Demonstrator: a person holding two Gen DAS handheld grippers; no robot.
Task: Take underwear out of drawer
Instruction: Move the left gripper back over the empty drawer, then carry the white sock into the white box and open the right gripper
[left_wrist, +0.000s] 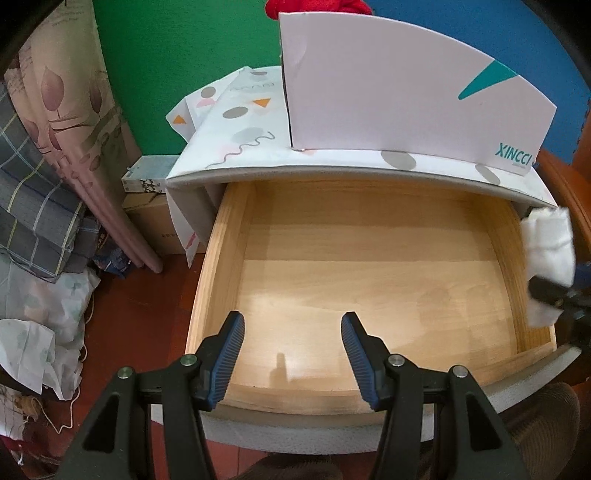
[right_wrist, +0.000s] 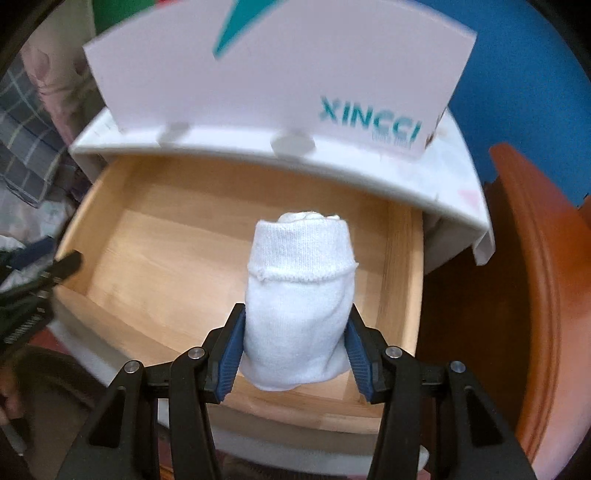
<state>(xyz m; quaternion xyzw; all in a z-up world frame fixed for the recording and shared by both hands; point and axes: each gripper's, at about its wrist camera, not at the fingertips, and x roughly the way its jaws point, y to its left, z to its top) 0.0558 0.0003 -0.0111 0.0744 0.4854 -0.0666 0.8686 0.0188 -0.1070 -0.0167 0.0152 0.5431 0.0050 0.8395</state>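
The left gripper (left_wrist: 293, 354) has two matte black plastic arms, angular with triangular cut-outs, each hinged on round silver screws, two to a side. Its fingers (left_wrist: 232, 354) carry dark blue ribbed rubber pads, tapering to rounded tips. The right gripper (right_wrist: 295, 350) is built the same: black arms, silver screws, blue ribbed pads (right_wrist: 231, 354). Below the left gripper shows what may be brown knitted clothing (left_wrist: 546, 432), though the edge of the view is too dim to be sure.
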